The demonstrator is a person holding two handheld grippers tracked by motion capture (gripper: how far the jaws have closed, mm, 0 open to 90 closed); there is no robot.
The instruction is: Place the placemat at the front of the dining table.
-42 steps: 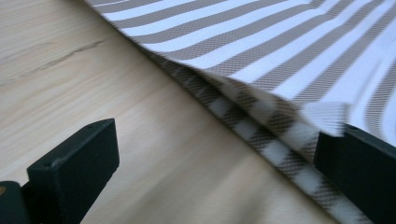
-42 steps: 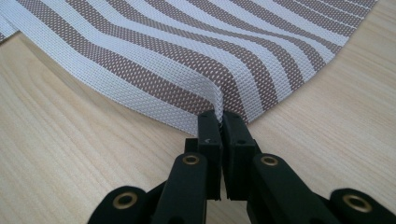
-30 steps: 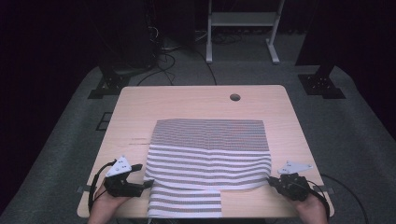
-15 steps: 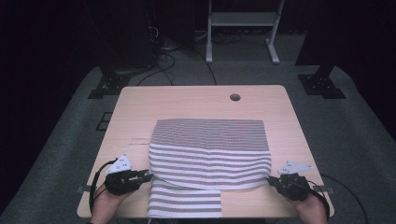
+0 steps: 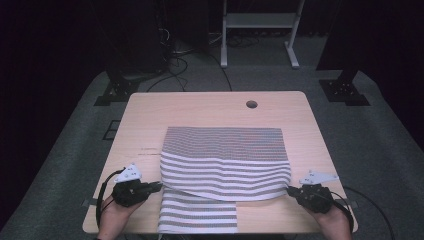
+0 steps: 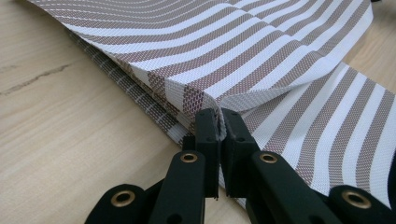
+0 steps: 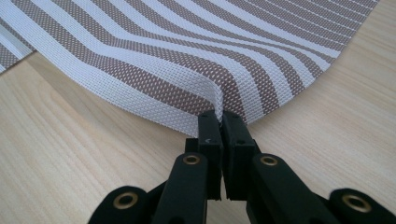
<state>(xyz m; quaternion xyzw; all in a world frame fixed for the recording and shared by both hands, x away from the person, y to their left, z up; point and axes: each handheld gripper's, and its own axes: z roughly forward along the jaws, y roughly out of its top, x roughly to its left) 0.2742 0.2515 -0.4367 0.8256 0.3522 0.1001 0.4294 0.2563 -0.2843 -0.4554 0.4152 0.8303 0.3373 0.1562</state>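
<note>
I see a striped mat on the wooden table, lying toward the near edge, its near part doubled over a lower layer. My left gripper has just been closing; its jaws now pinch the mat's near-left corner, the weave puckered between them. My right gripper is clamped on the near-right corner, lifting it slightly off the wood. No brand, label or writing legible on the mat, table or grippers.
</note>
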